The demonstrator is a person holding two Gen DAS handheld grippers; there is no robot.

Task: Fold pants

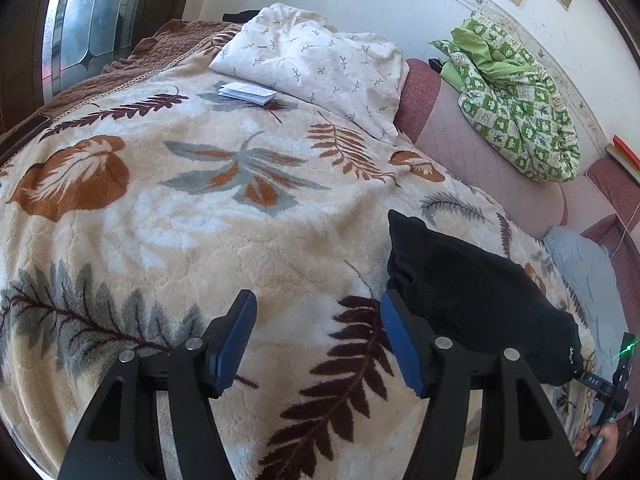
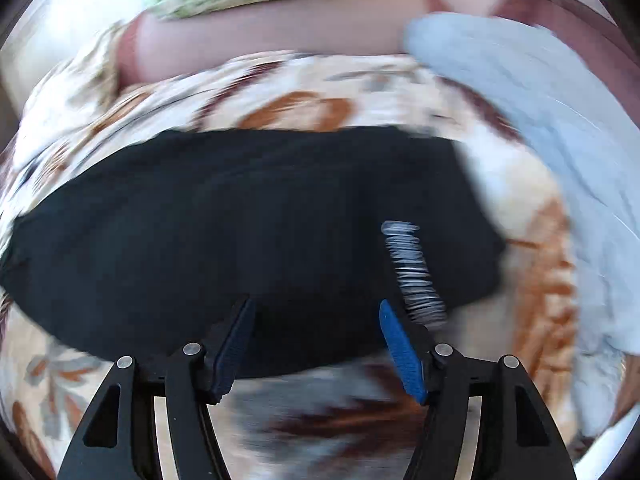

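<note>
The black pants (image 1: 480,296) lie folded in a compact bundle on the leaf-patterned blanket (image 1: 200,220). My left gripper (image 1: 318,300) is open and empty, just left of the bundle, its right finger close to the cloth edge. In the blurred right wrist view the pants (image 2: 240,232) fill the middle, with a white printed label (image 2: 412,268) on them. My right gripper (image 2: 316,304) is open, its fingertips over the near edge of the pants, holding nothing. The right gripper's body and the hand holding it show at the lower right of the left wrist view (image 1: 608,392).
A white floral pillow (image 1: 320,60) and a small folded paper (image 1: 248,94) lie at the far end of the bed. A green patterned quilt (image 1: 516,108) sits on the pink sofa (image 1: 480,160). A light blue cloth (image 2: 560,140) lies right of the pants.
</note>
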